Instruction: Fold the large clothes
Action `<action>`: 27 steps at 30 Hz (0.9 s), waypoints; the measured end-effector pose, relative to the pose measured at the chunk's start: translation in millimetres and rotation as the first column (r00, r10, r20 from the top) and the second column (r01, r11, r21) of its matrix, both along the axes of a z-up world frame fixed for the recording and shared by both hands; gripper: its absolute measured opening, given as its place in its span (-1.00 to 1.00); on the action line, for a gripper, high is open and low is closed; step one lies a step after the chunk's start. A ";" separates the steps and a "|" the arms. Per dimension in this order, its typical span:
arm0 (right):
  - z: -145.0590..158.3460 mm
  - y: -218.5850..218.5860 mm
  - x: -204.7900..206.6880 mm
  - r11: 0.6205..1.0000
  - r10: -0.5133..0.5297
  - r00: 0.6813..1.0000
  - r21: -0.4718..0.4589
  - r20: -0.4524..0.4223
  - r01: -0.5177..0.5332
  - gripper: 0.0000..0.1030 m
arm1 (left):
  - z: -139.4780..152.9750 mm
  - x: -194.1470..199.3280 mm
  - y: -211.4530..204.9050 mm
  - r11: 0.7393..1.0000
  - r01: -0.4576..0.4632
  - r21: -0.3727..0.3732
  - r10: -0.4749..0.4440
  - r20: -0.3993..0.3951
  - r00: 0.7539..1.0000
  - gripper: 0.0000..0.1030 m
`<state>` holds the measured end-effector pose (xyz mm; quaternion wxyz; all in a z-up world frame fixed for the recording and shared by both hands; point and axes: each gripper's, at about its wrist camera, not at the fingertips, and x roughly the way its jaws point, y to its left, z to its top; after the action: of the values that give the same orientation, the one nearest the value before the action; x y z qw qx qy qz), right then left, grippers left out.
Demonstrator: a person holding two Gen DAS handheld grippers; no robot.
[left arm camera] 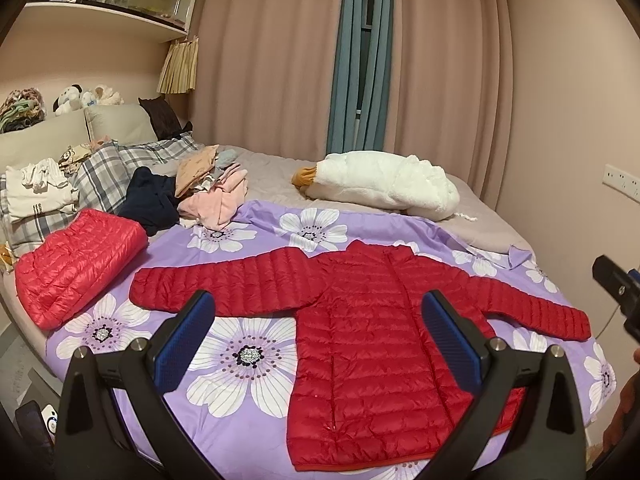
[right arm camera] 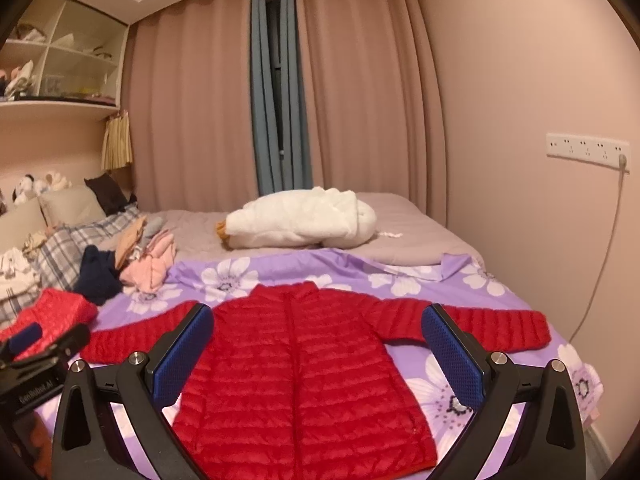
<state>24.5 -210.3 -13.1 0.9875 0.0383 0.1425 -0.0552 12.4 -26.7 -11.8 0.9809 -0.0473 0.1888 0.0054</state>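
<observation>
Lay flat and front-up on the purple floral sheet (left arm camera: 248, 364), sleeves spread to both sides: red puffer jacket (left arm camera: 376, 344), unfolded, hem toward the cameras. Hovered above the near edge of the bed with jaws spread wide and nothing between the blue pads: left gripper (left arm camera: 318, 338) and right gripper (right arm camera: 318, 350). Sat folded at the left beside a heap of mixed clothes (left arm camera: 208, 196): second red jacket (left arm camera: 80, 266).
</observation>
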 end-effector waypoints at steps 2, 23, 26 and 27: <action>-0.2 0.0 0.5 1.000 -0.002 1.000 0.005 0.001 0.002 0.99 | -1.7 0.2 0.2 1.000 -0.001 0.011 0.001 -0.003 1.000 1.00; -6.8 12.1 5.2 0.998 -0.002 1.000 -0.071 -0.025 0.000 0.99 | 4.1 -1.7 5.8 0.999 -0.015 -0.036 0.016 0.029 0.999 1.00; -6.2 11.7 5.3 0.997 -0.007 1.000 -0.071 -0.025 0.005 0.99 | 3.3 -1.5 5.1 0.999 -0.016 -0.033 0.016 0.026 1.000 1.00; -6.0 11.4 5.6 0.997 -0.009 1.000 -0.071 -0.026 0.007 0.99 | 3.1 -1.3 4.8 0.999 -0.016 -0.032 0.017 0.025 1.000 1.00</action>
<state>30.1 -198.9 -19.1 0.9861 0.0029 0.1532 -0.0646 11.1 -21.9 -8.8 0.9822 -0.0646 0.1761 0.0098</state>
